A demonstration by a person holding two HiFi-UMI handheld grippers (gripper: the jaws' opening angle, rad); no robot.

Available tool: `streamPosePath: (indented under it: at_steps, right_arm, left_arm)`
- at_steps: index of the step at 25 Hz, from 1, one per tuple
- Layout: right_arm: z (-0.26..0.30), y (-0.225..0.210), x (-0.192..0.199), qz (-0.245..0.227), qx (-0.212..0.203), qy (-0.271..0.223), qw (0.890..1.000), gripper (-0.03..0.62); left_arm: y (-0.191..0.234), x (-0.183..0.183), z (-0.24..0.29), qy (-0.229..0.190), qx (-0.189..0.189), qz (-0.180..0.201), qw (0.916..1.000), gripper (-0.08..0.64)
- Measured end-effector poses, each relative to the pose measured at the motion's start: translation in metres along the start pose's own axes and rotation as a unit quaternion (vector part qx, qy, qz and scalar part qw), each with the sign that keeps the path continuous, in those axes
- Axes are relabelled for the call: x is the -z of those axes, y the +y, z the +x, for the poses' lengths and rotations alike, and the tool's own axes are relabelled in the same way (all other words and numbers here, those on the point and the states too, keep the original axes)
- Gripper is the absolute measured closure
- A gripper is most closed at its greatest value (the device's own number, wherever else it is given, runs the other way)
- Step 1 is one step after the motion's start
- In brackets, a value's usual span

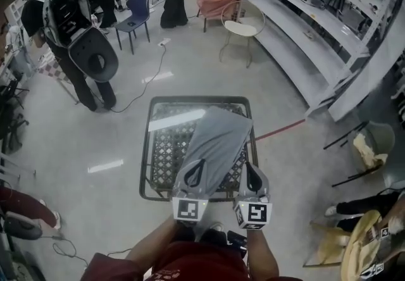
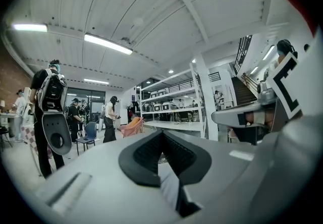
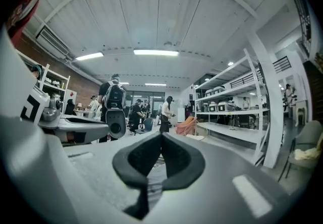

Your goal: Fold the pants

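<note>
Glossy grey floor spreads around us, with white shelving (image 1: 316,33) along the right and a person with a backpack (image 1: 69,26) standing off to the left. Just ahead of us stands a low table (image 1: 158,153) with a dark lattice top. The grey pants (image 1: 215,140) lie slantwise across it, running from the far right corner to the near edge. We hold both forearms forward, side by side. The left gripper (image 1: 193,172) and the right gripper (image 1: 253,177) point level over the near edge, their marker cubes facing up. Each claw is clamped tight on the near end of the pants, with pale cloth showing between the pads in both gripper views.
</note>
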State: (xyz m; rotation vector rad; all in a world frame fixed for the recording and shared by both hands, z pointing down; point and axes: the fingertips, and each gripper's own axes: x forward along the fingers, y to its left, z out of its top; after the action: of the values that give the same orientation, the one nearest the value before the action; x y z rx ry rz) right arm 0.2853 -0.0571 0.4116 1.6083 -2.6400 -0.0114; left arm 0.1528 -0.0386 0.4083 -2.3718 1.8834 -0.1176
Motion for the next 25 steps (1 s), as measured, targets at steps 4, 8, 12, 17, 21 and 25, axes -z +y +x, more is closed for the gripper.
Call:
streamPosePath:
  at_steps: [4, 8, 12, 17, 21, 25]
  right_arm:
    - [0.010, 0.029, -0.003, -0.009, 0.007, 0.013, 1.000, 0.591]
    - [0.021, 0.037, 0.010, -0.016, 0.012, 0.028, 0.999, 0.591]
    - [0.025, 0.041, 0.020, -0.027, 0.017, 0.043, 0.999, 0.591]
    - [0.026, 0.051, 0.029, -0.043, 0.019, 0.065, 0.997, 0.591]
    - [0.022, 0.059, 0.040, -0.070, 0.014, 0.087, 0.994, 0.591]
    - [0.025, 0.063, 0.060, -0.093, -0.007, 0.113, 0.989, 0.591]
  left_arm:
    - [0.031, 0.001, -0.011, 0.005, 0.013, 0.018, 0.9997, 0.554]
    - [0.041, 0.014, -0.007, 0.010, 0.032, 0.028, 0.9990, 0.554]
    - [0.039, 0.037, -0.005, 0.039, 0.057, 0.034, 0.9971, 0.554]
    - [0.035, 0.065, -0.012, 0.081, 0.088, 0.035, 0.9923, 0.540]
    - [0.032, 0.079, -0.016, 0.097, 0.110, 0.041, 0.9884, 0.523]
    - [0.026, 0.100, -0.012, 0.118, 0.135, 0.053, 0.9823, 0.480]
